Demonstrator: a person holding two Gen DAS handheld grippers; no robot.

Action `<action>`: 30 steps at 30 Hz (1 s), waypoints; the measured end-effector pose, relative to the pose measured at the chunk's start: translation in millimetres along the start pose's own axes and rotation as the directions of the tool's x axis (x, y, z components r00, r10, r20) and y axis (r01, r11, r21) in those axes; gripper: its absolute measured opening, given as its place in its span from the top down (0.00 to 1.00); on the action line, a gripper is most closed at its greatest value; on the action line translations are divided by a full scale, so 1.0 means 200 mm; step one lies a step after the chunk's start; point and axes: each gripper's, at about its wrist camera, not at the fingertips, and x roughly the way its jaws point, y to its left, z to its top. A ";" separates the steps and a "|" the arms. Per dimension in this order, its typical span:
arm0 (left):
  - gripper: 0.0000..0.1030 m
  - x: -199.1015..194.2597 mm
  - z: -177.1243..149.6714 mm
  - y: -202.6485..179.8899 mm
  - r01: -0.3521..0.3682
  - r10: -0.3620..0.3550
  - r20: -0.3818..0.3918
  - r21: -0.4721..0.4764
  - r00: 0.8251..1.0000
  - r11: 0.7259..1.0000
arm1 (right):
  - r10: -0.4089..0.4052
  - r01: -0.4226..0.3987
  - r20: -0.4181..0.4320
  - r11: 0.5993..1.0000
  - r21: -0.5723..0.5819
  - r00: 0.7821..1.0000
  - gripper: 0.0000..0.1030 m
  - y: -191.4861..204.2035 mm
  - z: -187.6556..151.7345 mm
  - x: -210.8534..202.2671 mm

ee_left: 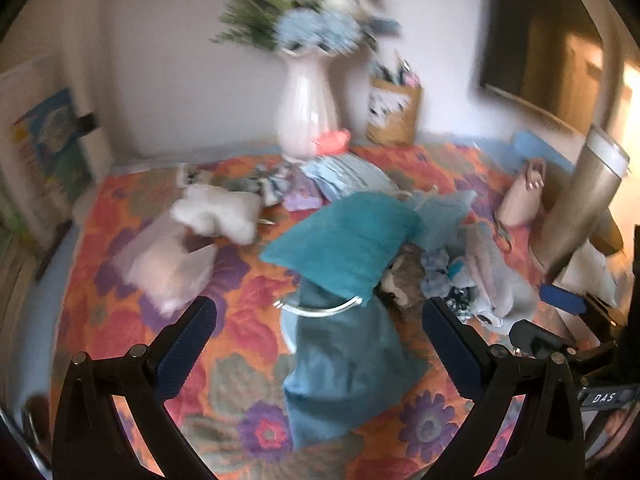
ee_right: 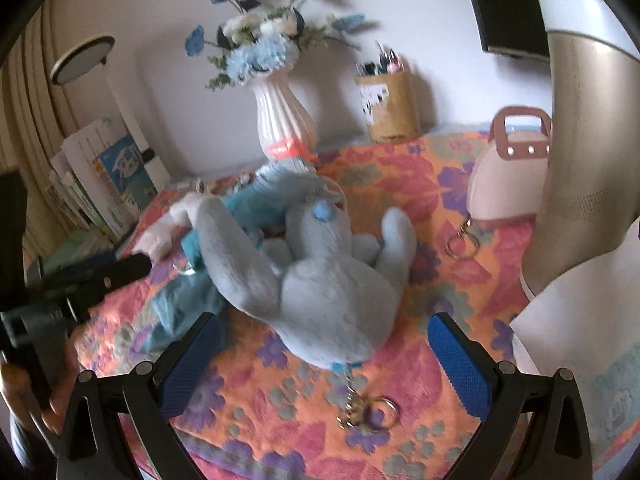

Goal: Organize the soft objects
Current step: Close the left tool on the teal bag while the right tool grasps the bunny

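Plush bunny [ee_right: 332, 280], pale blue, lies on my bench's floral cloth [ee_right: 400, 184] just ahead of the right tongs [ee_right: 324, 364], between their spread blue pads and touching neither. Its key ring [ee_right: 372, 414] trails toward me on the cloth. My left view is blurred: teal cushion [ee_left: 340, 240] sits on a teal cloth [ee_left: 344, 364], a metal ring [ee_left: 320, 306] showing at their join. Left tongs [ee_left: 320, 352] are wide open too, empty, with the teal cloth between the pads. White plush [ee_left: 218, 210] and a pale bag [ee_left: 168, 268] lie left of the cushion; a grey plush [ee_left: 404, 276] is just beside its right edge. Further back: white vase [ee_right: 282, 120] with blue flowers, brown pen holder [ee_right: 390, 108], pink handbag [ee_right: 508, 176] beside a tall gold appliance [ee_right: 576, 120]. Books [ee_right: 104, 176] are stacked at far left.
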 end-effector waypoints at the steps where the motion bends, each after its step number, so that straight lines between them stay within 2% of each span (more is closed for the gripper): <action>1: 0.06 0.03 0.02 0.00 0.015 -0.015 -0.009 0.013 1.000 1.000 | 0.018 -0.018 -0.014 1.000 0.011 1.000 0.00 -0.01 0.01 0.01; 2: 0.11 0.06 0.03 0.00 0.031 -0.030 -0.029 0.033 0.999 0.999 | 0.043 -0.043 -0.023 0.999 0.023 0.999 0.01 -0.02 0.02 0.02; 4: 0.15 0.13 0.05 -0.01 0.053 -0.050 -0.067 0.057 0.996 0.997 | 0.068 -0.067 -0.035 0.997 0.031 0.997 0.01 -0.01 0.04 0.04; 7: 0.15 0.21 0.09 -0.03 0.077 -0.071 -0.087 0.072 0.994 0.994 | 0.042 -0.044 -0.069 0.999 -0.031 0.997 0.01 0.04 0.05 0.09; 9: 0.20 0.27 0.12 -0.04 0.099 -0.089 -0.108 0.087 0.990 0.991 | 0.026 -0.030 -0.084 0.999 -0.044 0.996 0.02 0.06 0.05 0.13; 11: 0.46 0.33 0.13 -0.05 0.121 -0.106 -0.141 0.101 0.984 0.988 | 0.001 -0.004 -0.082 0.999 -0.042 0.997 0.11 0.06 0.05 0.14; 12: 0.52 0.35 0.13 -0.05 0.129 -0.113 -0.151 0.100 0.982 0.987 | -0.009 0.005 -0.076 0.999 -0.048 0.997 0.24 0.05 0.06 0.14; 13: 0.64 0.36 0.13 -0.04 0.130 -0.115 -0.152 0.095 0.982 0.987 | -0.014 0.010 -0.073 0.998 -0.058 0.997 0.38 0.05 0.06 0.14; 14: 0.76 0.36 0.13 -0.02 0.129 -0.116 -0.143 0.084 0.983 0.988 | -0.006 0.002 -0.076 0.998 -0.056 0.997 0.42 0.03 0.07 0.13; 15: 0.79 0.36 0.13 0.00 0.137 -0.127 -0.136 0.065 0.983 0.988 | 0.013 -0.016 -0.076 0.999 -0.039 0.997 0.44 0.01 0.07 0.13; 19: 0.86 0.19 0.15 0.09 0.165 -0.166 -0.040 -0.016 0.985 0.986 | 0.064 -0.062 -0.037 0.997 0.036 0.997 0.47 -0.07 0.09 0.07; 22: 0.86 0.00 0.13 0.13 0.183 -0.182 0.026 -0.042 0.983 0.982 | 0.067 -0.067 0.019 0.997 0.036 0.998 0.48 -0.05 0.11 -0.05; 25: 0.86 -0.17 0.06 0.15 0.186 -0.183 0.066 -0.050 0.981 0.981 | 0.053 -0.051 0.039 0.997 -0.052 0.998 0.49 0.04 0.11 -0.18; 30: 0.86 -0.27 -0.13 0.17 0.164 -0.160 0.056 -0.077 0.986 0.983 | 0.019 -0.026 -0.031 0.967 -0.252 0.999 0.49 0.17 -0.04 -0.25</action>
